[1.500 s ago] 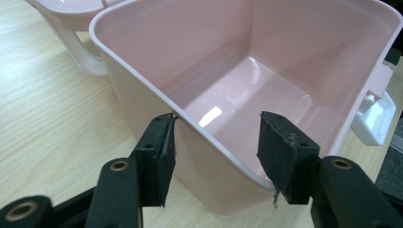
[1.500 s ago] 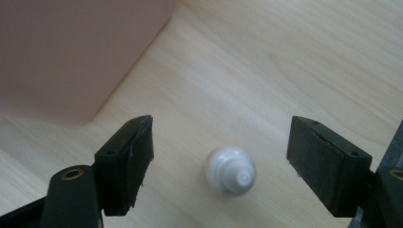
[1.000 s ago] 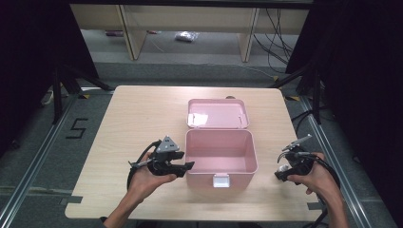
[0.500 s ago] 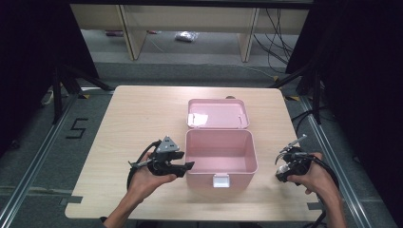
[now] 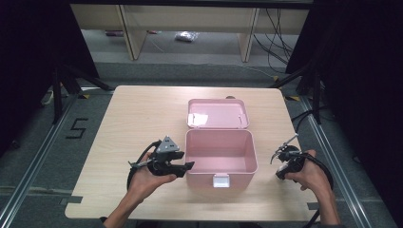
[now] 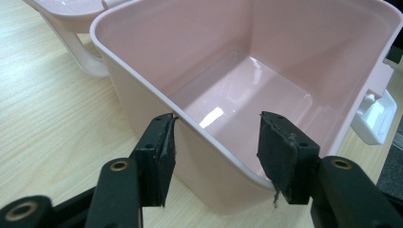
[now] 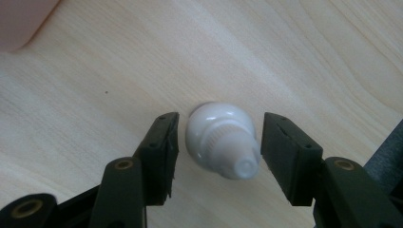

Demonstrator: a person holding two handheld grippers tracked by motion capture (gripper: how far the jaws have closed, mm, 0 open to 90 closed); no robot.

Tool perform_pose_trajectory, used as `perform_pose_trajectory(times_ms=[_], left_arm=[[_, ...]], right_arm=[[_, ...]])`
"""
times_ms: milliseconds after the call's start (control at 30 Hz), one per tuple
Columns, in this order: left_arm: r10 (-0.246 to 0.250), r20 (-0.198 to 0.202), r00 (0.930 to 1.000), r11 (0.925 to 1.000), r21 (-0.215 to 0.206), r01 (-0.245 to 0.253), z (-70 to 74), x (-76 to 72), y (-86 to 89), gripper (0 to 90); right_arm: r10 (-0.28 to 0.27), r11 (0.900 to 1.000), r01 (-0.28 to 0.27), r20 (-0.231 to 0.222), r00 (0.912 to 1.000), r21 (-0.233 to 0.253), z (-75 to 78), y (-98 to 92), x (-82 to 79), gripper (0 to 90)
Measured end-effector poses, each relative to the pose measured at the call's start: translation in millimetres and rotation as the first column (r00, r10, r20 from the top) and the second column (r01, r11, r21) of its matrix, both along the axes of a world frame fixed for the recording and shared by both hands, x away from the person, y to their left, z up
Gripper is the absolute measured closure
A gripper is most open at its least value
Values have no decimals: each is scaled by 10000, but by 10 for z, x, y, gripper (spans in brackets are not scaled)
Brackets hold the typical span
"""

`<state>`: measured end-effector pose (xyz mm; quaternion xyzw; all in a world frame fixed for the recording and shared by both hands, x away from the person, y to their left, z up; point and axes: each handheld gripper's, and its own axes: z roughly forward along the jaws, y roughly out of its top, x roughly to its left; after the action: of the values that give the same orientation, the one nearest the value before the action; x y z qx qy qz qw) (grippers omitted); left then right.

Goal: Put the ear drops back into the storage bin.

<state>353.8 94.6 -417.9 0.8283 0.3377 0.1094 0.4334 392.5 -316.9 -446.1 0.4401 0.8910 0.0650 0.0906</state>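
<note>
The right hand-held gripper (image 7: 216,142) has moved down toward the lower right of the frame and now stands released around a white bottle (image 7: 221,138) on the table (image 5: 142,109), likely ready to grasp. The left hand-held gripper (image 6: 216,142), released, straddles the box (image 5: 221,151) wall.

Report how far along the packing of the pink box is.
Done: the pink box stands open and empty, lid folded back. In hand: the left hand-held gripper straddles the box's near wall with jaws open, and the right hand-held gripper has open jaws on either side of a small white bottle standing on the table. Left: probably grip the bottle, put it in the box.
</note>
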Motion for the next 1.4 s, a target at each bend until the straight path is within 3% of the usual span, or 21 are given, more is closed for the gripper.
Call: perform_pose_trajectory(times_ms=[467,767,833,900,1367,1400], left_arm=[[32,49,10000,9999,126,-33,4,1,2,468],[26,52,10000,9999,125,-27,4,1,2,468],[25,52,10000,9999,119,-26,3,1,3,468],[21,46,10000,9999,114,-21,3,2,3,468],[38,53,10000,9999,127,-38,4,1,1,468],[42,55,10000,9999,128,-42,4,0,0,468]], right_arm=[[86,9999,-90,-306,9995,-141,-6,48,50,590],[99,9991,-125,-666,9977,-396,27,83,74,603],[-161,9986,120,-785,9968,-523,31,102,74,603],[70,9984,-110,-720,9974,-553,42,84,82,603],[606,9981,-600,-686,9958,107,438,91,102,604],[360,9993,-349,-789,9962,149,481,126,94,604]])
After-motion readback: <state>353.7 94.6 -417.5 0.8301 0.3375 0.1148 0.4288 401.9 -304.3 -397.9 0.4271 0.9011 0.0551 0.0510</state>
